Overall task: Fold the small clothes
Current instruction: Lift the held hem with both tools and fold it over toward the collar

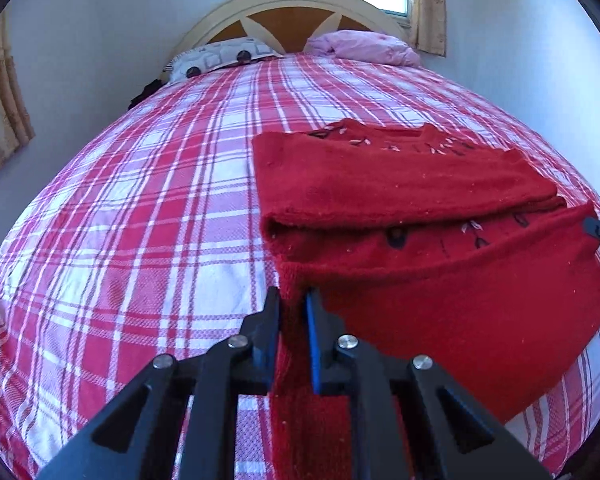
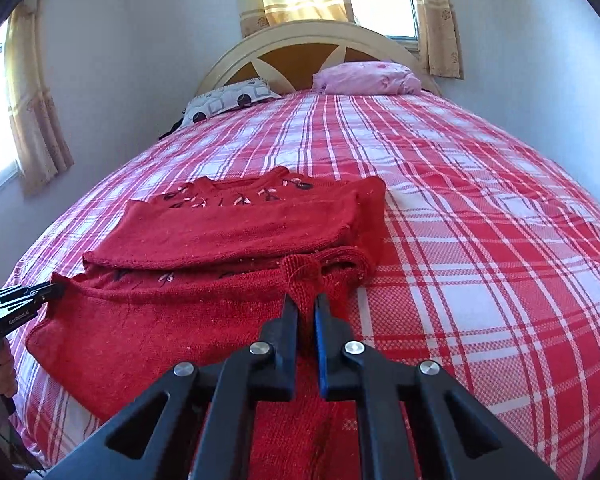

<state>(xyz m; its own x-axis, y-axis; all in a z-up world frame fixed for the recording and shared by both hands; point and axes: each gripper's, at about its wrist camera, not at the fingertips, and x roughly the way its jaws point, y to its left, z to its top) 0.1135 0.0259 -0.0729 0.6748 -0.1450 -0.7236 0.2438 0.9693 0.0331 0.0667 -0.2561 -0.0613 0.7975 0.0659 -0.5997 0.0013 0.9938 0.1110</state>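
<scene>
Big bed with a red-and-white plaid cover, and a few things lying on it.

We see the plaid cover spread fairly flat over the whole mattress, with an arched cream-and-wood headboard at the far end. Up by the headboard there's a grey-and-white patterned pillow on the left and a pink pillow on the right, well apart from each other. Nearer to us a red knit sweater with little embroidered flowers lies on the cover, partly folded over itself, its near hem at the bed's front edge. There's also something dark at the left edge near the patterned pillow, but we can't tell what it is.
</scene>
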